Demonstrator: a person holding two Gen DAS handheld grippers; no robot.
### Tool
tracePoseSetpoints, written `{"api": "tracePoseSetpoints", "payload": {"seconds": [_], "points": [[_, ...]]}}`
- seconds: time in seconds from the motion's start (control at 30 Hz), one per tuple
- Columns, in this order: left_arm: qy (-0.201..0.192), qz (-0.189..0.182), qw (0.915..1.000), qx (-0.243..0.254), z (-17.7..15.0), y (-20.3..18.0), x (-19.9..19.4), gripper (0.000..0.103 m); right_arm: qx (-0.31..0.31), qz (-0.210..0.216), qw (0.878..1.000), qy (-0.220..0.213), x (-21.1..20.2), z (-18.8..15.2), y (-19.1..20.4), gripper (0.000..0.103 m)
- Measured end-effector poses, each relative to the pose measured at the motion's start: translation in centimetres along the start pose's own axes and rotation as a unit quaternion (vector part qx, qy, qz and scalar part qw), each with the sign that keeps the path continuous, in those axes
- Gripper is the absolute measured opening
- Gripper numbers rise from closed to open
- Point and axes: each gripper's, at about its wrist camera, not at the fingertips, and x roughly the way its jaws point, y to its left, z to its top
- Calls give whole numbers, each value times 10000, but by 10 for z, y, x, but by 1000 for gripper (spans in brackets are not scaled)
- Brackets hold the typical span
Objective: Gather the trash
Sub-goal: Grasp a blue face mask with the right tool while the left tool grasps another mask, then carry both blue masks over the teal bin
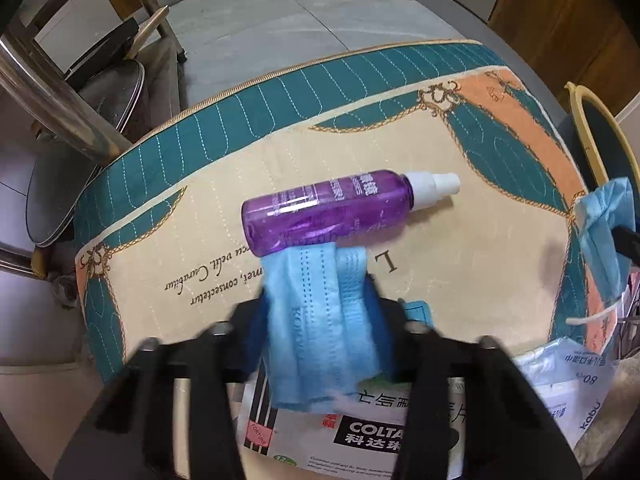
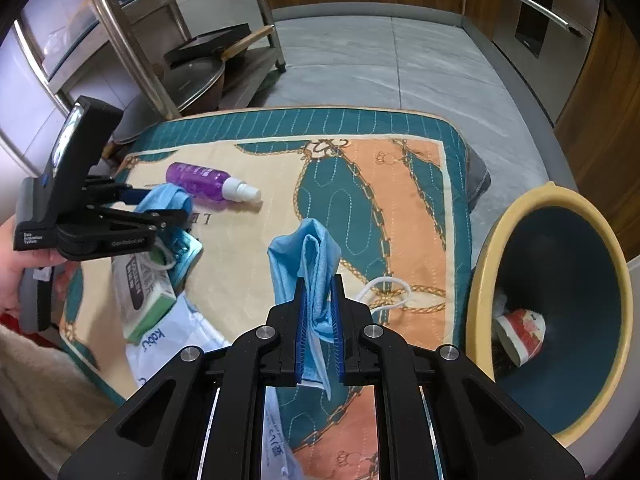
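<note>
Both tongs [image 1: 320, 300] [image 2: 318, 312] clamp crumpled blue masks [image 1: 316, 320] [image 2: 308, 264].

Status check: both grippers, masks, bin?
Left gripper shut on blue mask beside purple spray bottle. Right gripper shut on second mask. Bin right of the mat, open, nothing blocking.

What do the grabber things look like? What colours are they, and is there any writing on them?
Both are black plastic. The right gripper has two flat fingers lined with ribbed blue pads, and angled black arms joined by shiny silver bolts. The left gripper looks the same, with a boxy black body carrying a small screen on top and tiny white writing on its side. No cables show. No sleeve shows on the hand.
</note>
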Motion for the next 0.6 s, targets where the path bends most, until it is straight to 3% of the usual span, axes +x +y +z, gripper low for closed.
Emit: {"api": "tracePoseSetpoints", "payload": {"seconds": [0.17,0.33,0.6], "points": [[-197,21,9997,136,-3,1,-21,21,-5,-68,10000,-55,-3,2,-2,12],[-606,244,9976,248,-11,-1,-56,20,53,-132,9997,-219,-14,3,-3,12],[-1205,141,9916,452,-13,-35,-102,20,526,-269,9963,-622,-51,-1,-25,12]]}}
